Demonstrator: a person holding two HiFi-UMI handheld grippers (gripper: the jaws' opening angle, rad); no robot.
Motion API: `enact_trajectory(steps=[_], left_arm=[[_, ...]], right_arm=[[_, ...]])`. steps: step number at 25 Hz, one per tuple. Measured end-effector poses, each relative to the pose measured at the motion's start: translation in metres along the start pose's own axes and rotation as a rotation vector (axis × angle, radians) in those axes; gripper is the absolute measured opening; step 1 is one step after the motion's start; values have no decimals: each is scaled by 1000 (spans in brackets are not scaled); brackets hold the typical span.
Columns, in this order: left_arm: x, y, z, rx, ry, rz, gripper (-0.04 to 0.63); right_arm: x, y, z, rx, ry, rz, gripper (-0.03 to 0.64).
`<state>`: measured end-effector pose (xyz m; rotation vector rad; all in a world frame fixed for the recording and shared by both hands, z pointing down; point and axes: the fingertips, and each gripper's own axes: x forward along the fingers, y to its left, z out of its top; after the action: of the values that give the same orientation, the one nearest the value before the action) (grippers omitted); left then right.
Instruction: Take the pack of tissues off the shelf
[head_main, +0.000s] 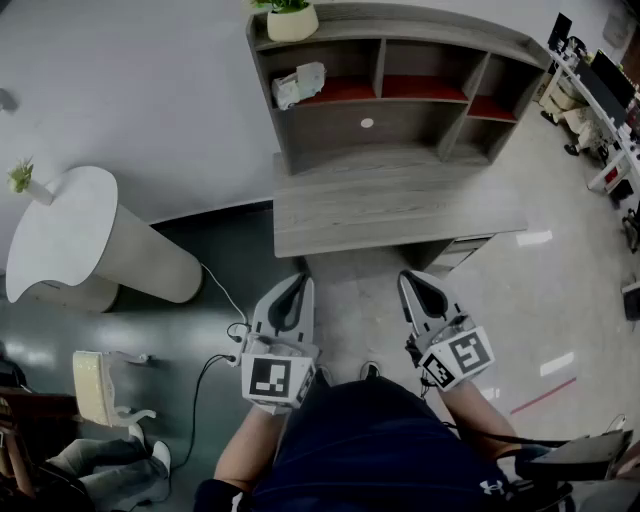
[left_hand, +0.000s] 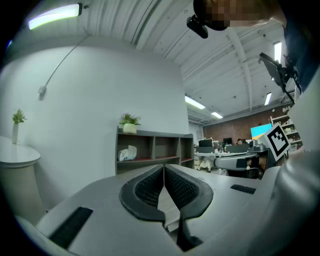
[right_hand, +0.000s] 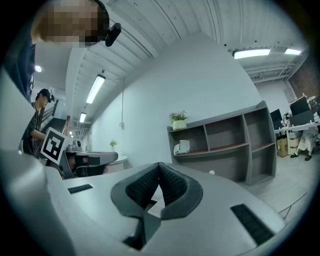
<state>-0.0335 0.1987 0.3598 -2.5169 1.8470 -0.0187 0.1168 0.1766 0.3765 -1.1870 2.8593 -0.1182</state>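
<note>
The pack of tissues (head_main: 298, 84) is white and crumpled and lies in the top left compartment of the grey shelf unit (head_main: 420, 130), on a red board. It also shows far off as the tissues (left_hand: 127, 153) in the left gripper view and the tissues (right_hand: 181, 147) in the right gripper view. My left gripper (head_main: 297, 283) and right gripper (head_main: 410, 280) are held level side by side, well short of the shelf, in front of its low desk part (head_main: 390, 215). Both have their jaws together with nothing between them: left gripper (left_hand: 164, 167), right gripper (right_hand: 159, 165).
A potted plant (head_main: 291, 18) stands on top of the shelf. A white rounded counter (head_main: 70, 235) with a small plant (head_main: 20, 176) is at the left, a white chair (head_main: 100, 390) below it. Office desks (head_main: 600, 95) line the right side. A cable (head_main: 215, 300) runs over the floor.
</note>
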Motion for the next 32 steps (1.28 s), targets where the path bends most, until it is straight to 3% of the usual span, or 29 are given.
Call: enact_trajectory(steps=[7,10,23,32], left_arm=[[6,-9,-2,31,15,-2,21],[6,-14,-2,-6,15,20,21],[1,-39,-13,32,60,95,21],[17,-27,-11,40,73,106,21]], right_arm=[[-3,-10,-2,19,4,9,0],[-8,-15,-5,41,5,13,0],[-41,-50,-2,62,-14,31,0],[-25,-63,-6,82,1,39,0]])
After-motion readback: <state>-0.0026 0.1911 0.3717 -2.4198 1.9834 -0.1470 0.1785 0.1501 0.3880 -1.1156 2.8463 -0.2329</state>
